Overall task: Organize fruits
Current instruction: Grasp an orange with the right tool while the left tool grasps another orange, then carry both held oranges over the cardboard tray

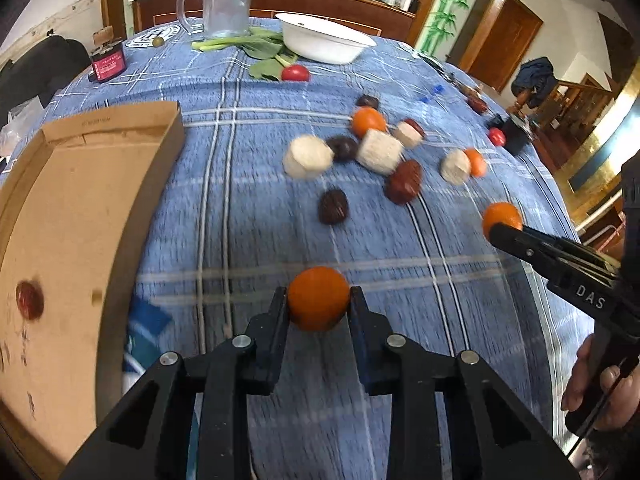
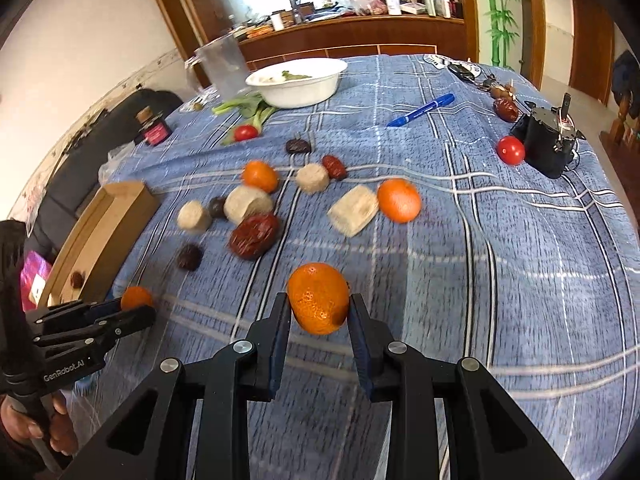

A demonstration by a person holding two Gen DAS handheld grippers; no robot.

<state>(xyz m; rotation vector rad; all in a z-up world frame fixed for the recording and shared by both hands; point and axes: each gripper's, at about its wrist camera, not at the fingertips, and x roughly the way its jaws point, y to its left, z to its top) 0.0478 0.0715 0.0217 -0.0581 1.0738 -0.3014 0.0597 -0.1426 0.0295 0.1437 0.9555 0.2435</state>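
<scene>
My left gripper (image 1: 319, 298) is shut on an orange tangerine (image 1: 318, 298), held above the blue plaid cloth right of the cardboard tray (image 1: 80, 200). It also shows in the right wrist view (image 2: 138, 308) beside that tray (image 2: 108, 216). My right gripper (image 2: 319, 304) is shut on another tangerine (image 2: 318, 298); in the left wrist view it (image 1: 496, 232) shows at the right with its tangerine (image 1: 502, 216). Loose tangerines (image 2: 399, 200), red dates (image 2: 254, 235), dark fruits (image 2: 189, 257) and pale cut chunks (image 2: 354, 210) lie scattered mid-table. One red date (image 1: 29, 300) lies in the tray.
A white bowl (image 1: 324, 38), greens (image 1: 256, 46), a clear jug (image 1: 226, 0) and a small pink-labelled jar (image 1: 107, 62) stand at the far side. A blue marker (image 2: 422, 110), cherry tomatoes (image 2: 511, 150) and a black device (image 2: 550, 140) lie at the right.
</scene>
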